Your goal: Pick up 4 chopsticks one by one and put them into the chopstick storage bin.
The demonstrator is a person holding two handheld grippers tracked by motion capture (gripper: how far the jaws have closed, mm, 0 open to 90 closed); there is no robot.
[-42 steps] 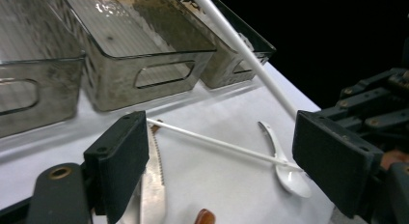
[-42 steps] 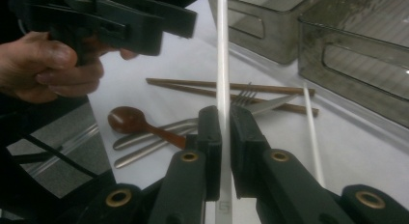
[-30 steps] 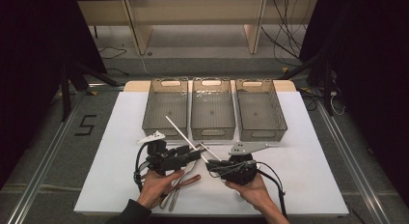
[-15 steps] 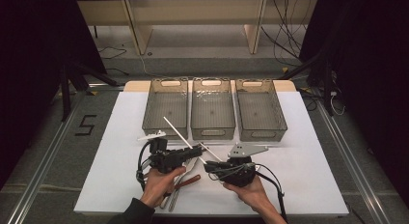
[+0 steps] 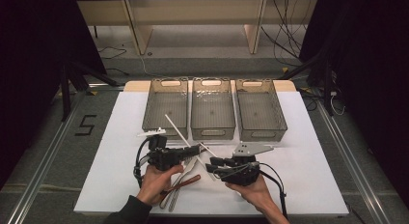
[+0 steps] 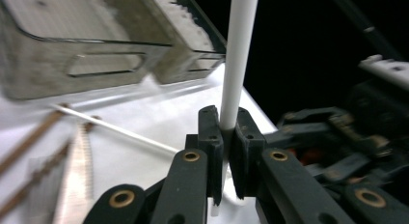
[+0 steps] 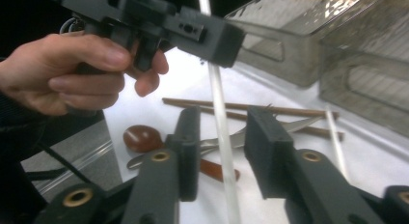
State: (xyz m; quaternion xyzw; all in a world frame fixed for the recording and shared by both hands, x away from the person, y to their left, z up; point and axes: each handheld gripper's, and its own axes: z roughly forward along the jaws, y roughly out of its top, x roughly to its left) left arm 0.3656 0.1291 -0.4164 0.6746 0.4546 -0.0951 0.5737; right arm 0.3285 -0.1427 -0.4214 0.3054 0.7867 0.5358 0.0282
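My left gripper (image 5: 197, 149) (image 6: 226, 132) is shut on a white chopstick (image 5: 176, 130) (image 6: 239, 50), which rises up and away from its jaws toward the left bin. My right gripper (image 5: 213, 164) (image 7: 224, 121) is open just to the right of it. In the right gripper view that white chopstick (image 7: 218, 103) passes between the jaws and touches neither pad. A second white chopstick (image 5: 209, 150) (image 6: 115, 130) lies on the table between the grippers and the bins.
Three clear bins (image 5: 212, 108) stand side by side at the back of the white table (image 5: 313, 151). Brown chopsticks (image 7: 251, 108), a metal fork (image 5: 179, 183) and a brown spoon (image 7: 142, 137) lie under and in front of the grippers.
Both grippers have shifted only slightly. The left one still holds the white chopstick at much the same tilt.
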